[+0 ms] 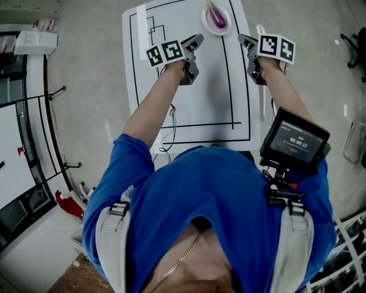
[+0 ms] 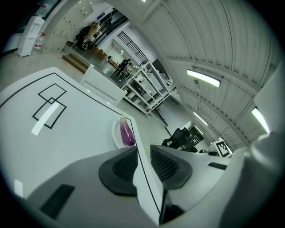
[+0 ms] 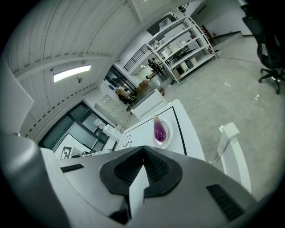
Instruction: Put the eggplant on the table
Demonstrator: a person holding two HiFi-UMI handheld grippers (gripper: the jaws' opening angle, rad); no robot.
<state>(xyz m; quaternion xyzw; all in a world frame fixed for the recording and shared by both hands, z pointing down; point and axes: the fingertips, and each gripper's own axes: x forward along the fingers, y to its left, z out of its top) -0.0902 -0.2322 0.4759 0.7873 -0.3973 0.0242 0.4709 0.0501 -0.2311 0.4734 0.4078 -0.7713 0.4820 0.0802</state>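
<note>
A purple eggplant (image 1: 217, 17) lies on a small white plate (image 1: 206, 24) at the far edge of the white table (image 1: 189, 97), inside its black outline. My left gripper (image 1: 199, 39) hangs above the table, short of the plate and to its left. Its jaws stand apart with nothing between them. In the left gripper view the eggplant (image 2: 127, 132) sits just beyond the left gripper (image 2: 143, 149). My right gripper (image 1: 241, 39) is to the right of the plate, its jaw tips together and empty. The right gripper view shows the eggplant (image 3: 159, 129) ahead of the right gripper (image 3: 143, 148).
A white tape strip (image 1: 141, 31) and black square markings lie at the table's far left. A white chair back (image 3: 231, 142) stands beside the table's right edge. An office chair (image 1: 354, 48) is off to the right. Shelving (image 3: 182, 44) stands further back.
</note>
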